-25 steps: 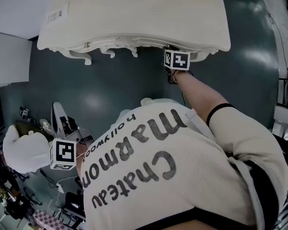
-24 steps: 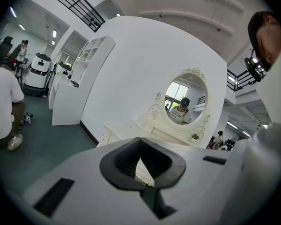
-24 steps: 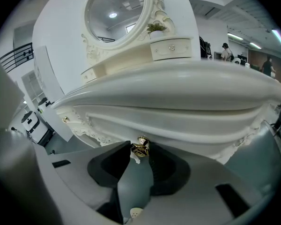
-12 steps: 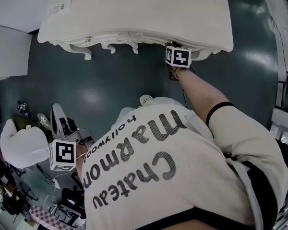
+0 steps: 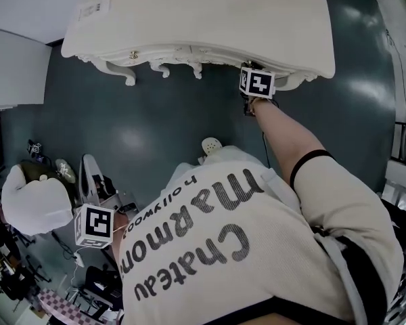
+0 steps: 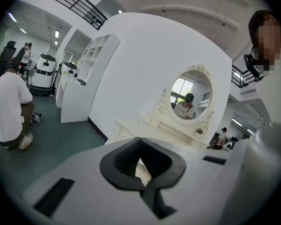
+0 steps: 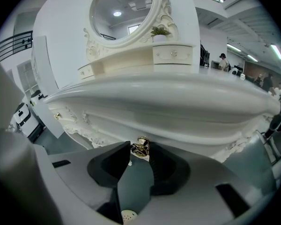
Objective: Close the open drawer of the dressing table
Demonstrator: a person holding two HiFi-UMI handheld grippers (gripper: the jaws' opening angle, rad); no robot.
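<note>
R gripper (image 7: 138, 154) clamps small round brass knob (image 7: 141, 147) of cream wooden drawer (image 7: 187, 131), under cream carved dressing table's (image 5: 203, 19) front edge nr right corner. L gripper (image 6: 141, 142) closed, empty. Risk: if you push skewed, knob slips out and drawer jams.

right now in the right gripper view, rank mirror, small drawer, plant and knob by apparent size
mirror
small drawer
plant and knob: alike; the knob is nearest the camera, so unranked
</note>
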